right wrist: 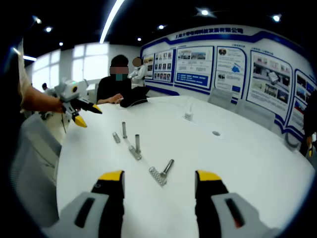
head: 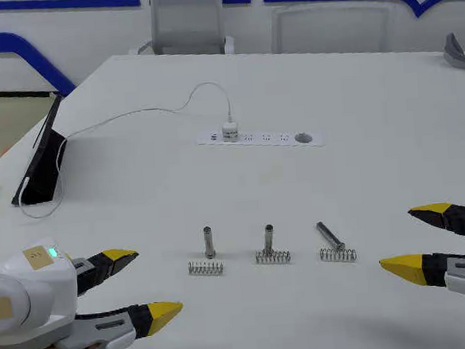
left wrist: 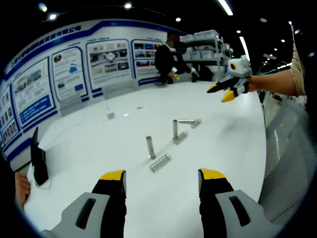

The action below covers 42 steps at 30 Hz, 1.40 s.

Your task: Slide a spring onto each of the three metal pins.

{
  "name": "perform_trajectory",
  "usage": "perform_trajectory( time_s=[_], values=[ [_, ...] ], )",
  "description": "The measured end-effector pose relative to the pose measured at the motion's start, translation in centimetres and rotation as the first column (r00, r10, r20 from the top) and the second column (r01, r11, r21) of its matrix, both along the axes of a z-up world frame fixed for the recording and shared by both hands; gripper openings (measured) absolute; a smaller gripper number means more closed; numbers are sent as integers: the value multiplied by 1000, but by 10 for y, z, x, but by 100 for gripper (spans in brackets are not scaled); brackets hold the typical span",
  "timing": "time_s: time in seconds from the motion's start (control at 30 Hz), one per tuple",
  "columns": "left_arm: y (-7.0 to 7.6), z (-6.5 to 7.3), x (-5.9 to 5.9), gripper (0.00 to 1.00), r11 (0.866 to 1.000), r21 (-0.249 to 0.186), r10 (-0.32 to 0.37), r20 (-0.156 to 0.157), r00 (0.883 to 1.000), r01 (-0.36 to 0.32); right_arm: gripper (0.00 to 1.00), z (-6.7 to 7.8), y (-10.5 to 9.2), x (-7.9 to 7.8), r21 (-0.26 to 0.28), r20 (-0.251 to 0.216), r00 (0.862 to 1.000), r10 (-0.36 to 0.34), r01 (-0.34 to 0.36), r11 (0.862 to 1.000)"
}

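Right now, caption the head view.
Open left gripper and right gripper flank three pins, springs lying unfitted beside them.

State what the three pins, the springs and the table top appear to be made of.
Three short grey cylindrical pins: likely bare metal, dull sheen. Three small silvery coil springs: probably steel wire, open coils visible. White table top: smooth, faintly glossy, perhaps laminate; unsure.

Ceiling lights point(right wrist: 110, 22) shine evenly (fisheye edges warp); backgrounds seem soft.

White table point(head: 386, 92), three metal pins point(head: 269, 239), three springs point(head: 273, 257), power strip point(head: 262, 138), tablet point(head: 44, 160), cable point(head: 156, 109)
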<state>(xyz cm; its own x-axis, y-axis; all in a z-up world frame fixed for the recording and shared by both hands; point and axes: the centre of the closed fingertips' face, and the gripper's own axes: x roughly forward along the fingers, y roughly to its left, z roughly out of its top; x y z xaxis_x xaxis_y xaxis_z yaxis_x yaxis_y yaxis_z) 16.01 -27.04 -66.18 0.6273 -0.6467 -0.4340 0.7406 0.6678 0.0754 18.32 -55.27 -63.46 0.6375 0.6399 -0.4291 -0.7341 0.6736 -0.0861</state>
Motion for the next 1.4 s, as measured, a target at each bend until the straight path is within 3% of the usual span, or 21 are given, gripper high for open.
perform_trajectory(
  time_s=[0.7, 1.4],
  values=[
    [-2, -1, 2, 58, 1000, -13, -4, 2, 1000, 4, 46, -2, 21, 46, -57, -39, 999, -30, 28, 998],
    [-1, -2, -1, 58, 1000, -9, 4, -1, 1000, -4, 34, -15, 44, 79, -90, -98, 994, -53, 44, 995]
  ],
)
